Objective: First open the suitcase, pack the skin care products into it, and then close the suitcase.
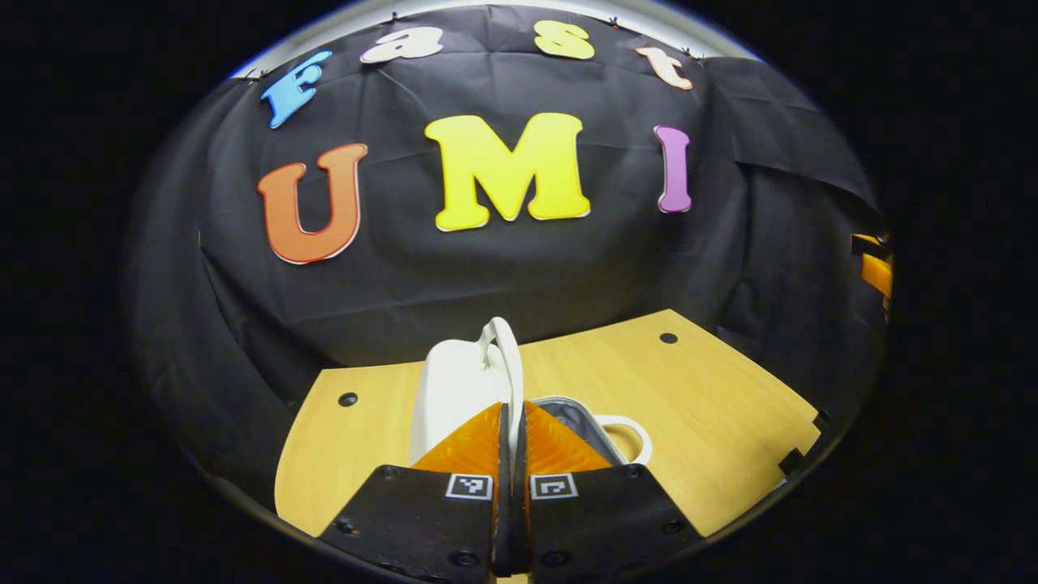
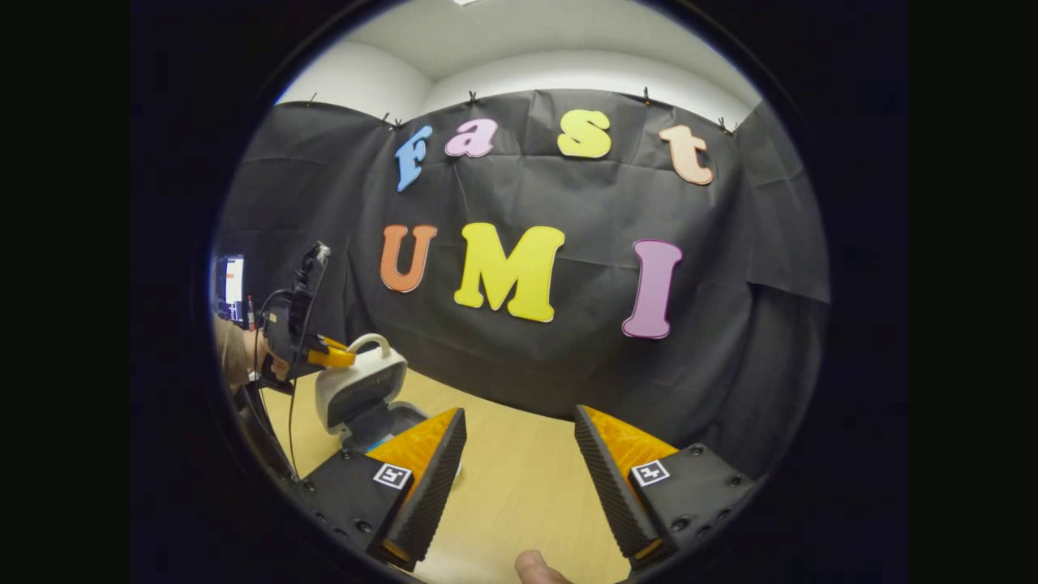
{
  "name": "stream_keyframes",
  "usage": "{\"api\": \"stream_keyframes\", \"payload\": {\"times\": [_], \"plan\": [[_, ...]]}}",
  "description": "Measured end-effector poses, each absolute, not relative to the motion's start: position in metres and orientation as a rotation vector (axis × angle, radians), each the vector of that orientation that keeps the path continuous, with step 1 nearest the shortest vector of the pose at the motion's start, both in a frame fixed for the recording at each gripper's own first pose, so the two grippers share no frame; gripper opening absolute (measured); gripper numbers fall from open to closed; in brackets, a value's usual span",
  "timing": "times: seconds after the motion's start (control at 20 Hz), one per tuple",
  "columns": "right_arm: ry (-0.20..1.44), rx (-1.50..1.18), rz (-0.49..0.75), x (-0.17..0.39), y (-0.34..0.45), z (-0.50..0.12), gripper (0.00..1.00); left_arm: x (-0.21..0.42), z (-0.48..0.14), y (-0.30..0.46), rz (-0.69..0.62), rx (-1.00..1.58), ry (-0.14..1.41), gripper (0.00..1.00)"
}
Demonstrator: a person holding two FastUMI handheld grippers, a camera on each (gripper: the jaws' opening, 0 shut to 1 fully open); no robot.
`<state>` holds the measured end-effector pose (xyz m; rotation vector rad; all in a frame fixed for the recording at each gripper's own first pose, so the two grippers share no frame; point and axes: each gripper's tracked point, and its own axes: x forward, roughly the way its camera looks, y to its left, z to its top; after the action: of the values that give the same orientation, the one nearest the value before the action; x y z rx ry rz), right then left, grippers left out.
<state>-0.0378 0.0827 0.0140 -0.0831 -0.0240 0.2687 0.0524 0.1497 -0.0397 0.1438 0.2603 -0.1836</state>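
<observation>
A small white suitcase stands open on the wooden table (image 1: pixel 714 405). Its lid (image 1: pixel 454 389) is raised nearly upright, with a white handle (image 1: pixel 501 337) on top. The grey-lined base (image 1: pixel 572 418) lies to the right of the lid, and a second handle (image 1: pixel 628 438) sticks out from it. My left gripper (image 1: pixel 512 410) is shut on the lid's edge just below the handle. In the right gripper view, a hand holds the left gripper (image 2: pixel 345 357) against the top of the lid (image 2: pixel 361 381). My right gripper (image 2: pixel 519 462) hovers open over bare table, well right of the suitcase.
The black cloth wall closes off the back and sides of the table (image 2: pixel 519 487). A fingertip (image 2: pixel 535 569) shows at the bottom edge of the right gripper view. A lit screen (image 2: pixel 231 288) stands far left, beyond the booth.
</observation>
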Motion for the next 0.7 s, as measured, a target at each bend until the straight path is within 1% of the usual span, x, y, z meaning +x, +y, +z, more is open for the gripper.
{"api": "stream_keyframes", "payload": {"times": [0.35,0.7], "plan": [[0.01,-0.061,0.228,-0.042,0.063,0.002,0.8,0.066,-0.101,0.067,-0.276,0.202,0.374,0.03],[0.035,-0.032,0.169,-0.046,0.038,-0.011,0.8,0.083,-0.157,0.031,-0.269,0.268,0.51,0.03]]}}
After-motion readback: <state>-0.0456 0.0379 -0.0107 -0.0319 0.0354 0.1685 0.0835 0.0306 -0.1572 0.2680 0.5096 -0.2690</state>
